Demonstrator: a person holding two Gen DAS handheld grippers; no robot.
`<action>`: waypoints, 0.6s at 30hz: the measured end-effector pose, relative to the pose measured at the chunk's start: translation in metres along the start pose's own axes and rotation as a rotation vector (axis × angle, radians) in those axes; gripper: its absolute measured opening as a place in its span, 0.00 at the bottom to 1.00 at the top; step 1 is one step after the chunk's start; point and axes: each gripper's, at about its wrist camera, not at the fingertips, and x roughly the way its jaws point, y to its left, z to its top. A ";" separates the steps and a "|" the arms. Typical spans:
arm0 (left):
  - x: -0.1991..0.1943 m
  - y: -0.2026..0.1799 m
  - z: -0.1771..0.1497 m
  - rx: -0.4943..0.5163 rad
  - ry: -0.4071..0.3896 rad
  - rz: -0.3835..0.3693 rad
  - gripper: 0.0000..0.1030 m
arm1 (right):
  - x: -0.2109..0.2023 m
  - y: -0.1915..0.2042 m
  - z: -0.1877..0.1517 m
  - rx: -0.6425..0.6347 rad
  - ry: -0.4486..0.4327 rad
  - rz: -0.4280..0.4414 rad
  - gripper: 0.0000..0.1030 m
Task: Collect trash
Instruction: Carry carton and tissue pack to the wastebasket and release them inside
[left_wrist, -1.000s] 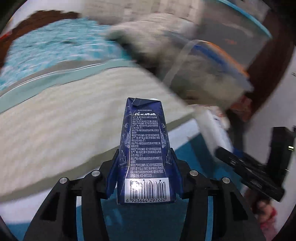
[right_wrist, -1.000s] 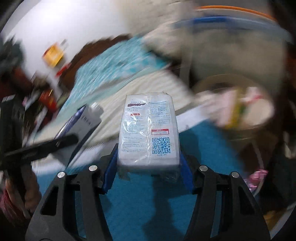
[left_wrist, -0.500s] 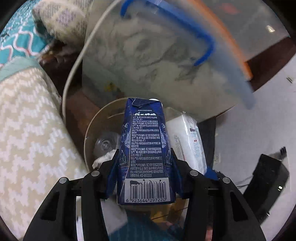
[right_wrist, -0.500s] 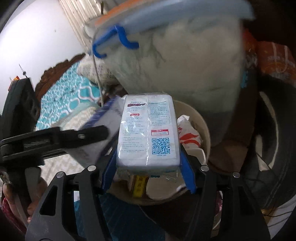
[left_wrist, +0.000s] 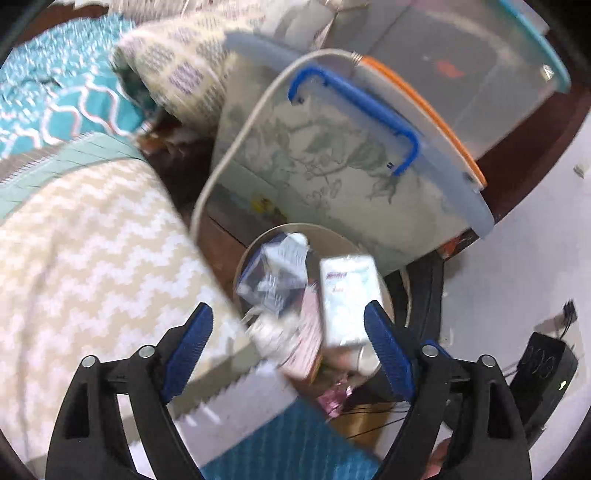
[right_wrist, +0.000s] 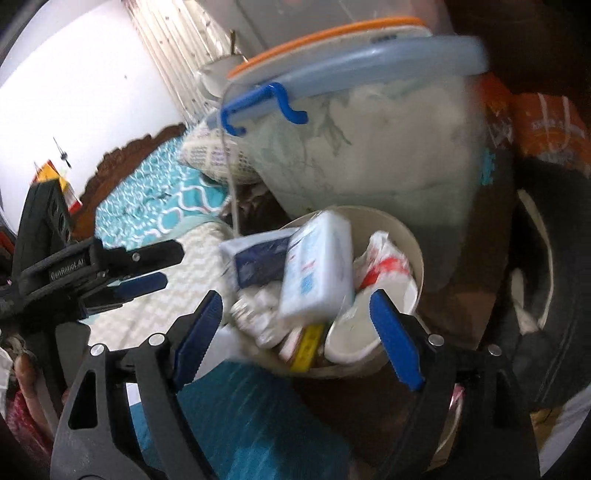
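Observation:
A round cream waste bin (left_wrist: 334, 233) (right_wrist: 404, 229) holds crumpled paper and wrappers. Blurred, the dark blue milk carton (left_wrist: 271, 275) (right_wrist: 260, 263) lies on the pile at the bin's left. Also blurred, the white tissue pack (left_wrist: 349, 297) (right_wrist: 317, 271) tilts over the middle of the bin. My left gripper (left_wrist: 287, 314) hangs just above the bin, its jaws opening and the pads touching nothing. My right gripper (right_wrist: 296, 300) is over the bin too, jaws opening, the pack clear of its pads. The left gripper (right_wrist: 166, 267) also shows in the right wrist view, left of the bin.
A clear storage box (left_wrist: 332, 158) with a blue handle (right_wrist: 258, 105) stands right behind the bin. A bed with a chevron blanket (left_wrist: 92, 266) and teal cover (right_wrist: 155, 192) is on the left. A black device (left_wrist: 546, 365) lies on the floor. A dark tyre-like ring (right_wrist: 554, 295) is at right.
Both grippers let go: the carton left my left jaws and the tissue pack left my right jaws, and both now lie in the bin. Both jaws stand much wider.

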 end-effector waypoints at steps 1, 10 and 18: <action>-0.009 0.001 -0.004 0.013 -0.011 0.018 0.81 | -0.009 0.003 -0.009 0.018 -0.009 0.006 0.80; -0.097 0.026 -0.096 0.144 -0.103 0.248 0.92 | -0.056 0.044 -0.091 0.128 -0.016 0.038 0.82; -0.159 0.038 -0.156 0.214 -0.127 0.402 0.92 | -0.091 0.091 -0.136 0.111 0.023 0.061 0.86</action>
